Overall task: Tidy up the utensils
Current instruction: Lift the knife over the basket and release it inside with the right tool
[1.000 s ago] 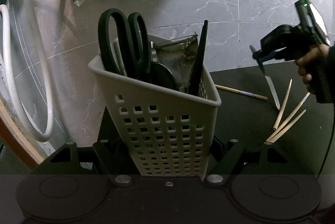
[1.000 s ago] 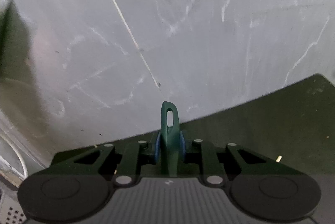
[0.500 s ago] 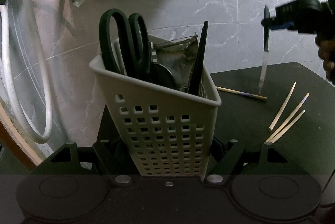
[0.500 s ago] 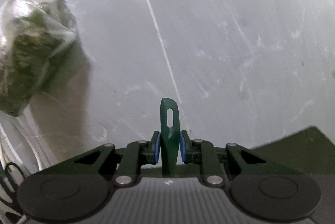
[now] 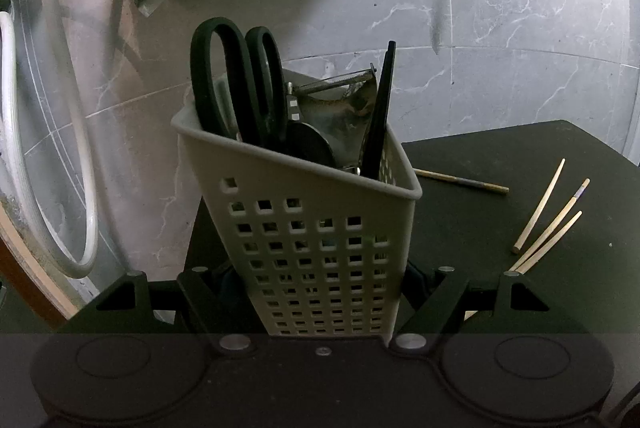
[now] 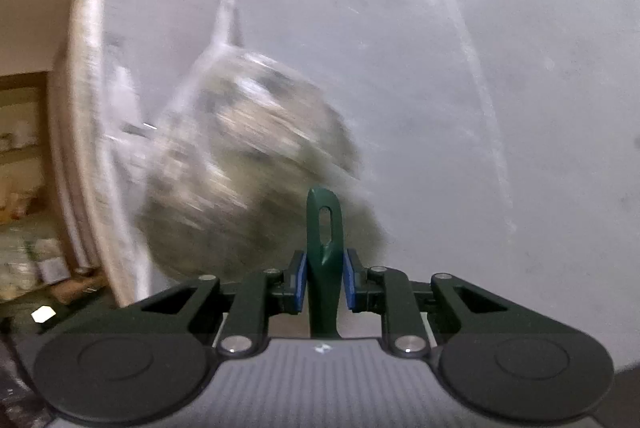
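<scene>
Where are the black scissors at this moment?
In the left wrist view, the black scissors stand handles up in the left part of the grey basket, beside a black utensil on its right.

Right tongs [image 6: 325, 278] with green-handled knife [image 6: 324, 248] risen off table; blade [image 5: 438, 7] now high above basket.

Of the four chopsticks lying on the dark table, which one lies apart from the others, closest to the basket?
The chopstick with the dark band, just right of the basket rim; the other three cluster farther right.
</scene>
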### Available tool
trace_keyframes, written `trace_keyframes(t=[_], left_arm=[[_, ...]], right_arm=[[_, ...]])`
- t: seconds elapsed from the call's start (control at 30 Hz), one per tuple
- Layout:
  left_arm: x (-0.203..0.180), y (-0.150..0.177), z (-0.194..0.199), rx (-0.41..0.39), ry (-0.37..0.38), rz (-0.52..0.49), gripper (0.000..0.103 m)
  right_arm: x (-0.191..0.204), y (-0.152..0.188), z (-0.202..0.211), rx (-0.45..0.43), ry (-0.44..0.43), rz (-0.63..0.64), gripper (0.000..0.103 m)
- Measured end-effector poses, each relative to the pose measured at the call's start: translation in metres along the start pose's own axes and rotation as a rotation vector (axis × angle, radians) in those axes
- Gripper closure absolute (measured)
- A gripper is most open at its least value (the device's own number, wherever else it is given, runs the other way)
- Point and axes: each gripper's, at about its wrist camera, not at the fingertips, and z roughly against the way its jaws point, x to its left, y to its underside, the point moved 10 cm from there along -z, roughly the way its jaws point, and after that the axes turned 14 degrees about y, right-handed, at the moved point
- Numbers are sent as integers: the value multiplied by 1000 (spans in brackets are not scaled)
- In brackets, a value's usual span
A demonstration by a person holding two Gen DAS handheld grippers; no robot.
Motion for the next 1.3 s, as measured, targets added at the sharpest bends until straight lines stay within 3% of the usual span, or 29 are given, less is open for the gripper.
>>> trace_keyframes(t=[0.2, 0.47, 0.7, 1.3], left_arm=[[0, 0, 0, -1, 3, -2, 25], [0, 0, 0, -1, 2, -3, 25], [0, 0, 0, -2, 3, -4, 25], [0, -1, 0, -3, 3, -8, 25]], right_arm=[[51, -10, 9, -23, -159, 45, 82], [83, 38, 3, 107, -239, 67, 82], [91, 78, 16, 190, -257, 106, 82], [86, 114, 6, 303, -222, 159, 81]])
